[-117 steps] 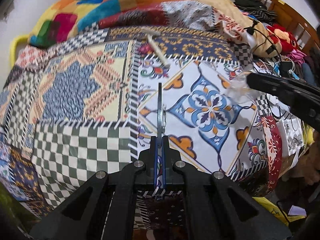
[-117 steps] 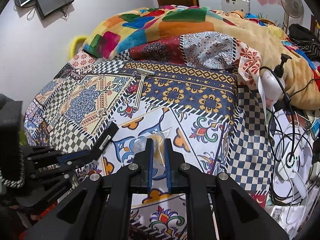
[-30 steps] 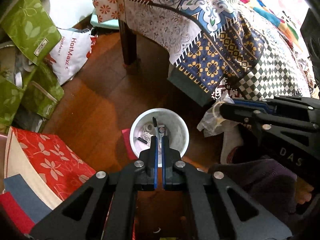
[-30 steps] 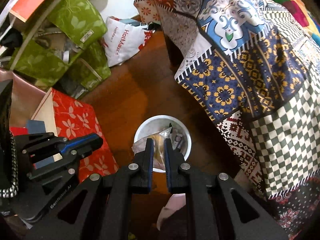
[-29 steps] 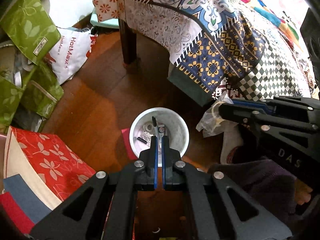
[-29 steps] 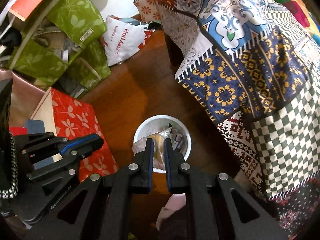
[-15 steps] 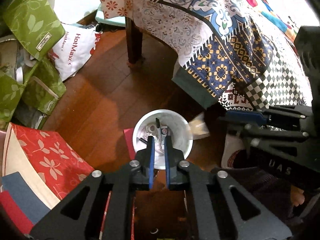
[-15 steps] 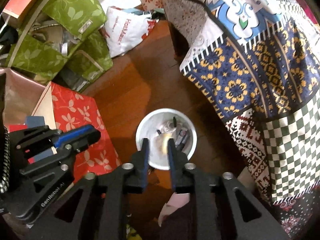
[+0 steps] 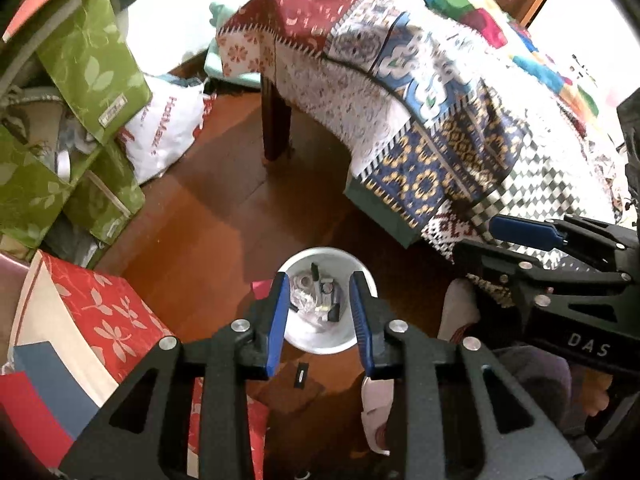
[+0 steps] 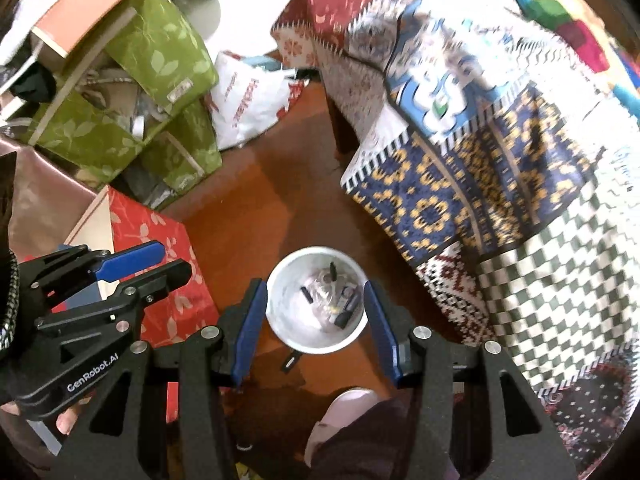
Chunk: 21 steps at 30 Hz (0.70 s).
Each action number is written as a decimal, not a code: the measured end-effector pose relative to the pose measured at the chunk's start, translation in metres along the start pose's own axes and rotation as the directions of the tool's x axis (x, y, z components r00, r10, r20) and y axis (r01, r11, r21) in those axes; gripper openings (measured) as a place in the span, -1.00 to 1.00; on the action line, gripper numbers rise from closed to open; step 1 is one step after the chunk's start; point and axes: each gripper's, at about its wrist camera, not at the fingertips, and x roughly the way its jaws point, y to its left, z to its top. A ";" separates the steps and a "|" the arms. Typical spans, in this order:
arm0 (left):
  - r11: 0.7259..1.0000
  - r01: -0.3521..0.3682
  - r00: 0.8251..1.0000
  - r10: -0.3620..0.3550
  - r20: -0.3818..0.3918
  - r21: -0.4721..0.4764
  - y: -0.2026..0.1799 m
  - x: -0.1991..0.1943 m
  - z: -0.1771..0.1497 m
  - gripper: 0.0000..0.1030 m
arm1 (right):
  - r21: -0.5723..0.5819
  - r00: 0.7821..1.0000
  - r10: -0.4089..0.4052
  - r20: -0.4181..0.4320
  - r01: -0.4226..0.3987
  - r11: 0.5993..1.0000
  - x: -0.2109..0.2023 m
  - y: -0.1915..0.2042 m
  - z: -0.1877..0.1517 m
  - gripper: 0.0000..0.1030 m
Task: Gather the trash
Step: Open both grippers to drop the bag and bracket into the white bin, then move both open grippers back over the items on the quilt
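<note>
Wooden floor (image 9: 208, 232), white bin (image 9: 326, 342) holds dropped trash; left gripper (image 9: 320, 316) and right gripper (image 10: 316, 328) opening, empty; drop looks done.

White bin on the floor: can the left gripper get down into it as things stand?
Probably yes. The left gripper hangs right above the white bin, jaws opening with nothing between them, and the bin's mouth is uncovered.

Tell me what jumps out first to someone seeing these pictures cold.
A small white bin on the wooden floor sits dead centre, with scraps of trash in it. Both grippers, left and right, hang above it with jaws opening and nothing between them. A bright patchwork cloth drapes the table on the right.
</note>
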 end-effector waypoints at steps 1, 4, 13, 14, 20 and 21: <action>1.000 0.001 1.000 -0.001 0.010 0.003 -0.002 -0.004 0.001 -0.42 | -0.001 1.000 -0.007 0.015 0.007 1.000 -0.007 -0.001 -0.001 -0.10; 1.000 0.008 0.999 -0.008 0.050 0.013 -0.012 -0.022 0.006 -0.42 | -0.005 0.998 -0.017 0.064 0.018 1.000 -0.027 -0.002 -0.002 -0.10; 0.997 0.023 0.979 -0.037 0.202 0.072 -0.067 -0.079 0.024 -0.42 | 0.039 0.965 -0.079 0.252 0.071 0.997 -0.109 -0.034 -0.017 -0.10; 0.996 0.021 0.975 -0.039 0.218 0.084 -0.074 -0.085 0.026 -0.42 | 0.048 0.958 -0.091 0.273 0.081 0.996 -0.119 -0.039 -0.019 -0.10; 0.986 0.057 0.950 -0.102 0.297 0.156 -0.132 -0.113 0.038 -0.35 | 0.111 0.912 -0.162 0.376 0.129 0.985 -0.173 -0.075 -0.036 -0.10; 0.983 0.062 0.944 -0.113 0.308 0.172 -0.146 -0.117 0.041 -0.34 | 0.125 0.904 -0.177 0.390 0.139 0.982 -0.181 -0.084 -0.039 -0.10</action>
